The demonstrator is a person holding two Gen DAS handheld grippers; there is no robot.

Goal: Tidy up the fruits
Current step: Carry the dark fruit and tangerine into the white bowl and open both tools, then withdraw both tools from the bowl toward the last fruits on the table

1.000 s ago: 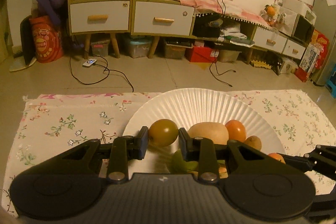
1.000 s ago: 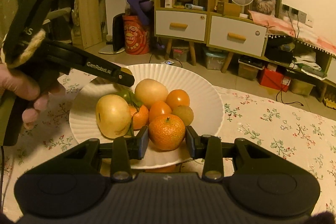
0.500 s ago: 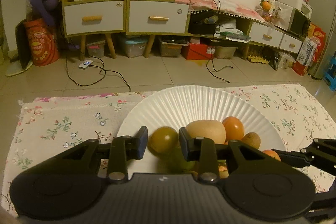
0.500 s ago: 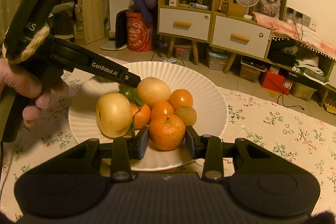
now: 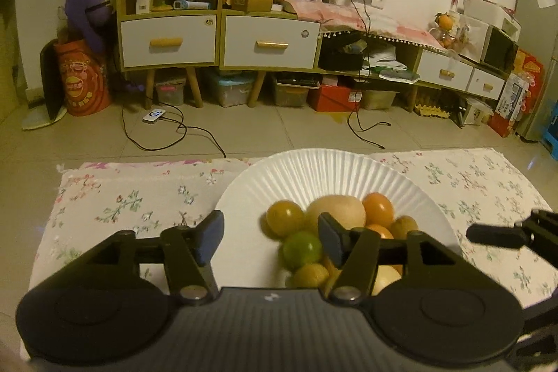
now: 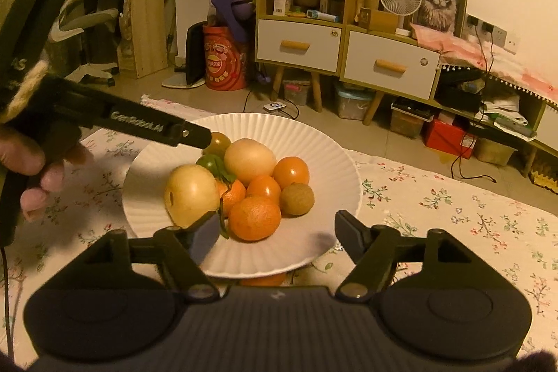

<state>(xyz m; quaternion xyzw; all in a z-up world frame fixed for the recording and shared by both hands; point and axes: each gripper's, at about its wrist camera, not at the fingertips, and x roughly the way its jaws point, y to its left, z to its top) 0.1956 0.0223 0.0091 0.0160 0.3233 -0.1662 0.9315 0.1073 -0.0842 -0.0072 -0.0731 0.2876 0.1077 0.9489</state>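
Hand-held gripper pair: left (image 5: 270,234) and right (image 6: 277,232) are both opening, pinching nothing. Fruits are piling at the white plate (image 6: 324,142) centre; mandarin (image 6: 254,218) nearest right pads. Retreat straight back, avoid nudging the pile.

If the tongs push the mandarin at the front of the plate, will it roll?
Probably: the mandarin looks round and lies loose on the smooth white plate. Neighbouring fruit behind would likely stop it; toward the bare rim it could roll freely.
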